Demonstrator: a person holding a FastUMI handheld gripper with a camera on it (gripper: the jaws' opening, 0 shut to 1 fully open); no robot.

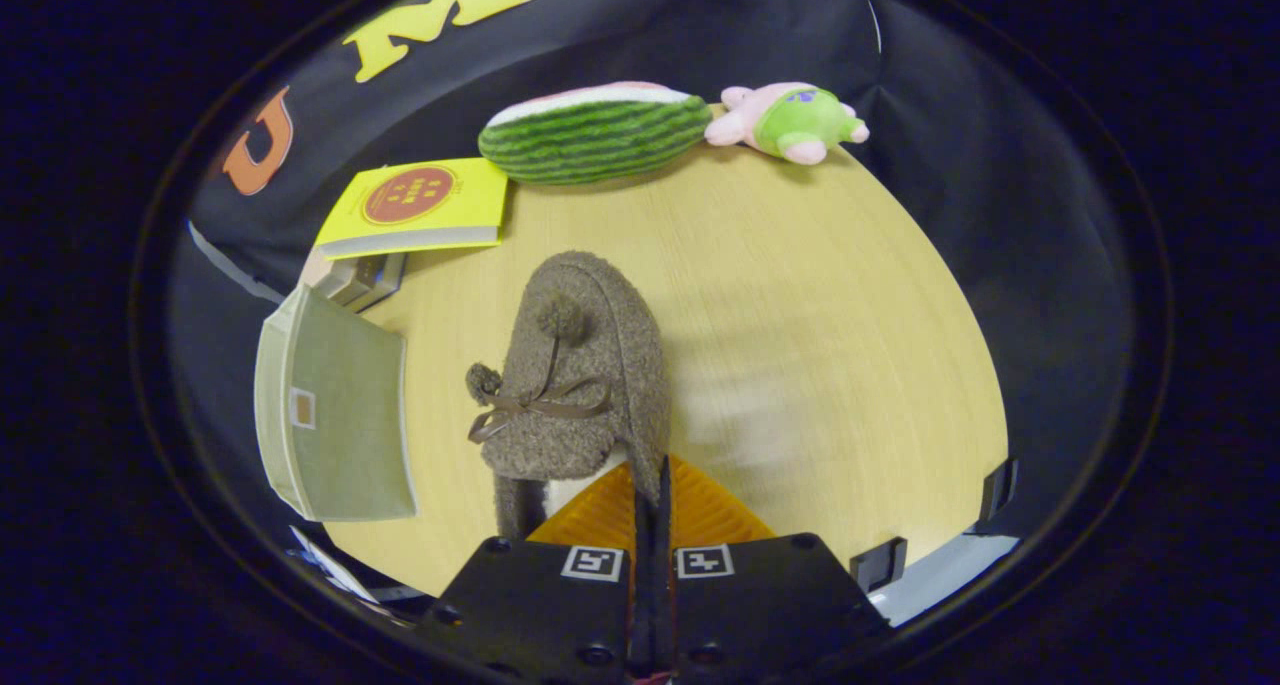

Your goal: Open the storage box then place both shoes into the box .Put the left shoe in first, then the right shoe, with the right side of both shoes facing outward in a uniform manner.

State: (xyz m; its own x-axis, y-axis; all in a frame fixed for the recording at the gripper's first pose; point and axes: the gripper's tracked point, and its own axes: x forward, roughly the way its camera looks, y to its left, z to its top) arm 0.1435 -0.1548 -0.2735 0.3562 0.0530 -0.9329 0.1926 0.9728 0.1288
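A fuzzy grey-brown shoe (580, 375) with pom-poms and a thin brown bow hangs toe-forward just ahead of the fingers, above the wooden table (820, 305). My gripper (652, 485) is shut on the shoe, its two fingers pressed together on the right edge of the shoe's collar by the pale lining. To the left of the shoe stands the green storage box (335, 405) with a small label on its lid; the lid looks closed, seen from above.
A yellow book (420, 205) lies on a small stack beyond the box. A plush watermelon slice (595, 135) and a pink-and-green plush toy (795, 120) lie at the table's far edge. Black clips (880, 563) sit on the near right edge.
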